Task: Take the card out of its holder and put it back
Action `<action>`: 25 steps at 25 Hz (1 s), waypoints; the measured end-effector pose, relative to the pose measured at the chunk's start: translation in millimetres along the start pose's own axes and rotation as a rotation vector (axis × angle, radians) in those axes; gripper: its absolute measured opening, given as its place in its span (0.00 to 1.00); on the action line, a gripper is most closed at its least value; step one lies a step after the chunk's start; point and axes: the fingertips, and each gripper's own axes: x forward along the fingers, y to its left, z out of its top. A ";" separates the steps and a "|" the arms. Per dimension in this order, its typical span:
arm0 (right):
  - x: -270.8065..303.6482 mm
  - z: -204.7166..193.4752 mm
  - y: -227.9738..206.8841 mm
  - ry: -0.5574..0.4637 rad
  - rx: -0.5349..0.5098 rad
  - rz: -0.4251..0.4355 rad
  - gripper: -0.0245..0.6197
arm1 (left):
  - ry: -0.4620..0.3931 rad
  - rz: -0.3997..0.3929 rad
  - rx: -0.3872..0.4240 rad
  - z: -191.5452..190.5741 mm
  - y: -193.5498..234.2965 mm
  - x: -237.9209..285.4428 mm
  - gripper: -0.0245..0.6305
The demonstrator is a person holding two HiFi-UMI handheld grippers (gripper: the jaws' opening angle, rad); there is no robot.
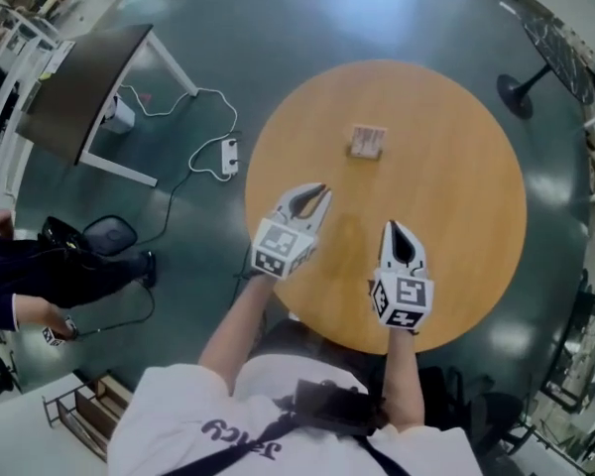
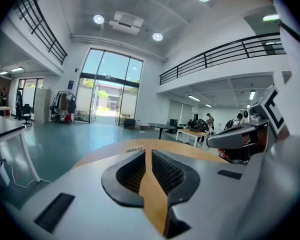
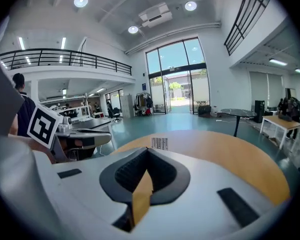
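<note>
The left hand-held gripper (image 1: 323, 189) was open a crack and the right hand-held gripper (image 1: 392, 225) was clenched; both were empty. One should open wide, reach the far wooden card holder (image 1: 367, 143) and pinch only the white card (image 3: 160, 143).

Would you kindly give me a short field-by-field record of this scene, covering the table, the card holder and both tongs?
Surface: round wooden table
Card holder: standing past the table's middle, untouched
Left tongs: a narrow slit apart, empty, above the table
Right tongs: shut, empty, nearer the person
</note>
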 end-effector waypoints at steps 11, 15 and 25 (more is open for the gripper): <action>43.9 -6.9 -1.7 0.020 -0.018 0.073 0.06 | 0.050 -0.032 -0.083 -29.1 18.4 31.0 0.09; 55.6 -12.7 -2.8 0.035 -0.033 0.086 0.06 | 0.063 -0.030 -0.071 -30.8 30.5 36.5 0.11; 69.5 -17.5 12.9 0.036 -0.037 0.203 0.06 | 0.125 -0.033 0.002 -44.8 68.7 54.0 0.22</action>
